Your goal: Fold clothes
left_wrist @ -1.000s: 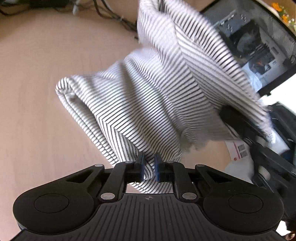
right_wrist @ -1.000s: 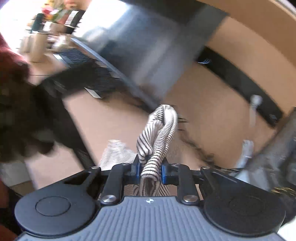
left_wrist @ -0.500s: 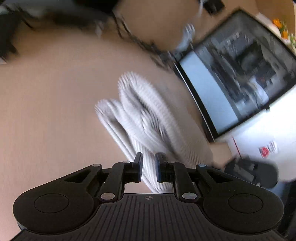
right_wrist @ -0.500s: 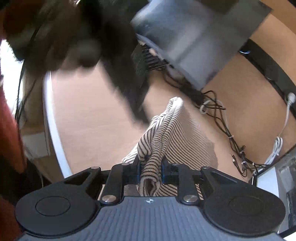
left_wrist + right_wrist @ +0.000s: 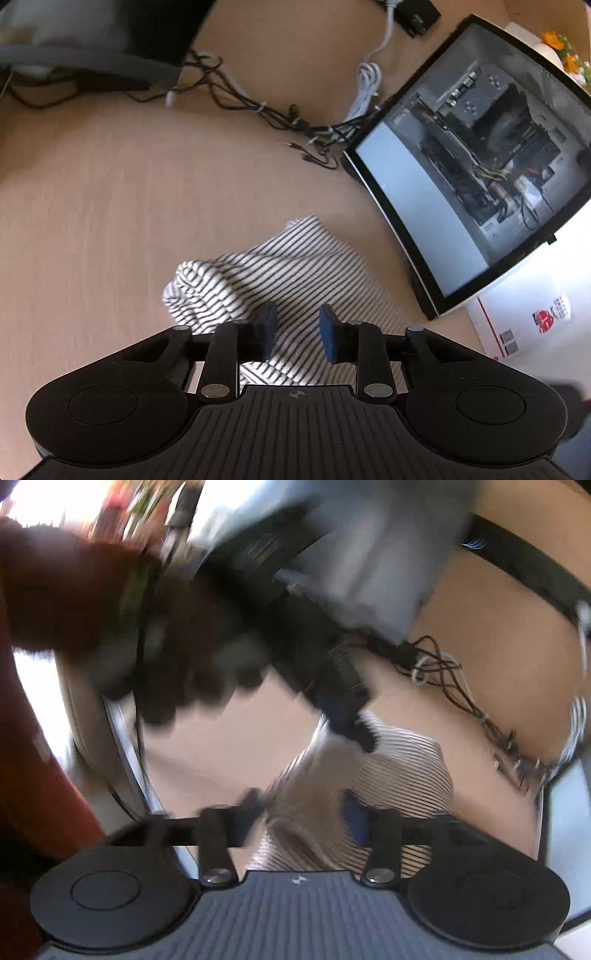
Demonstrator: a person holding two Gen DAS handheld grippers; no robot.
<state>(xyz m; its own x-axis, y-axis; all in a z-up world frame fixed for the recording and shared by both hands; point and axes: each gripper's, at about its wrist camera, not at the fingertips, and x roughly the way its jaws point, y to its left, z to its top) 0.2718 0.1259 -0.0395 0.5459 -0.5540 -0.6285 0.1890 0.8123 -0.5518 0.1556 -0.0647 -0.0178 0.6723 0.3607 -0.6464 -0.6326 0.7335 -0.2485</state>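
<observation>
Left wrist view
Left tongs (image 5: 295, 330): held low over the bench (image 5: 92, 192), pointed forward and down; the blue pads (image 5: 328, 332) are seen set apart, with nothing gripped between them.
Striped garment (image 5: 288, 266): laid bunched on the bench just ahead of and beneath the left tongs; a rolled fold is seen at its left end, and its near edge is covered by the tongs' black body.
Computer case (image 5: 472, 155): placed to the right of the garment, close by it, its glass side turned up; circuit boards and wiring are seen through it, and its right part is cut off by the frame.
Cables (image 5: 280, 114): tangled black and white leads are strewn across the far bench.
White box (image 5: 532, 321): a red emblem and small printed marks are carried on it, but the writing is too small to be read.

Right wrist view
Right tongs (image 5: 306, 816): held low over the same garment; the fingers are spread wide, and nothing is clamped, although the picture is heavily smeared.
Striped garment (image 5: 391, 771): seen on the bench directly ahead of the right tongs, its stripes softened by blur.
Left tongs: a dark smeared shape is seen above the garment's far end; whether it touches the cloth cannot be told.
Upper left: a red-brown and black mass is too blurred to be identified.
</observation>
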